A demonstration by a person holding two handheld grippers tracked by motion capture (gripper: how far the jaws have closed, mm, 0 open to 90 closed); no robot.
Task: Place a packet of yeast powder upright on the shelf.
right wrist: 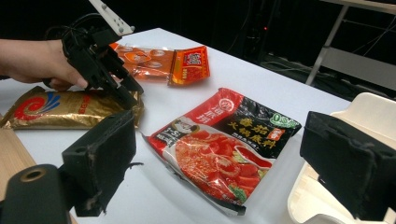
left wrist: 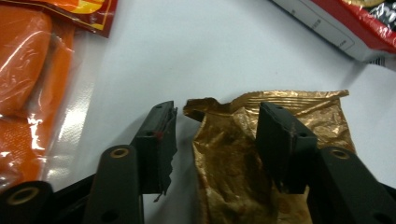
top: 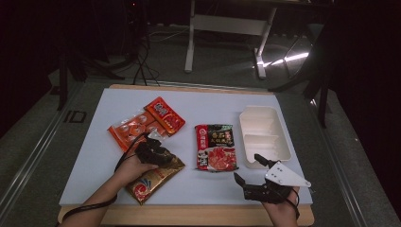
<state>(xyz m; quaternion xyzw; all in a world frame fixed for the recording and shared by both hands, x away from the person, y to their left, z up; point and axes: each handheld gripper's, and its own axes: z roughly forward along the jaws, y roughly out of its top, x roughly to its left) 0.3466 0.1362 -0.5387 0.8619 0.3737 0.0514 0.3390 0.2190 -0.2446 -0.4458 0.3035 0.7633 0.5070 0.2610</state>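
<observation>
Table (top: 118,156): 3 packets (top: 215,147), tray (top: 263,135)

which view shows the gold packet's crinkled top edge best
The left gripper view: the gold packet lies close up, its sealed edge between the open jaws of the left gripper. The high view shows it small, half under the hand. The right gripper view shows its length, that end behind the gripper.

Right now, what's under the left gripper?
The gold packet lies under the left gripper, flat on the white table. Its crinkled top edge sits between the open jaws, pads not pressing. The right jaw covers part of that edge; nothing else shows beneath.
</observation>
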